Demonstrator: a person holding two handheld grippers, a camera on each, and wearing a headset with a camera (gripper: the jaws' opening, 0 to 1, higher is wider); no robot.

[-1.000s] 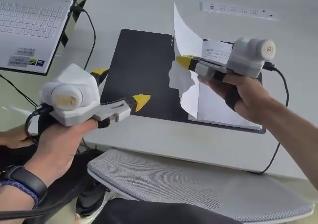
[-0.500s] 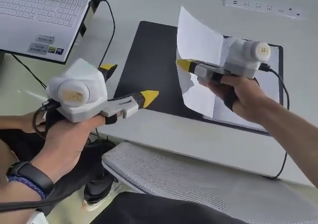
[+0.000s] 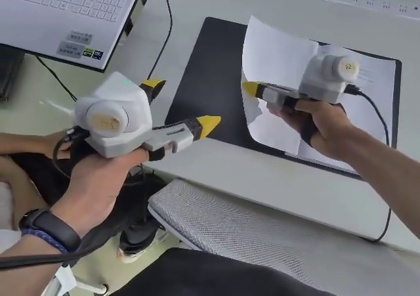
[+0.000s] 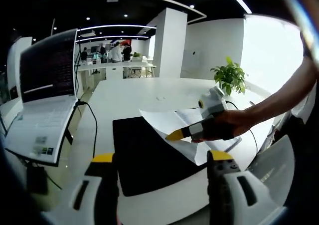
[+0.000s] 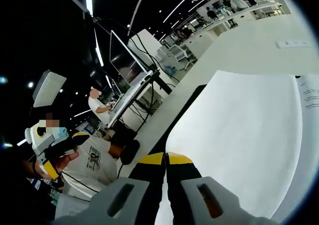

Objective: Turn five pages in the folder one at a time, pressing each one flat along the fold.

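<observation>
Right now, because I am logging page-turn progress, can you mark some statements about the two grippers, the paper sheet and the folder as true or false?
1. The right gripper is shut on the white paper page. True.
2. The left gripper presses that page flat along the fold. False: it hangs open, holding nothing, apart from the page.
3. The page lies flat in the black folder. False: it is lifted and curves up from the folder.
4. In the head view, a silver laptop sits open to the left of the folder. True.
</observation>
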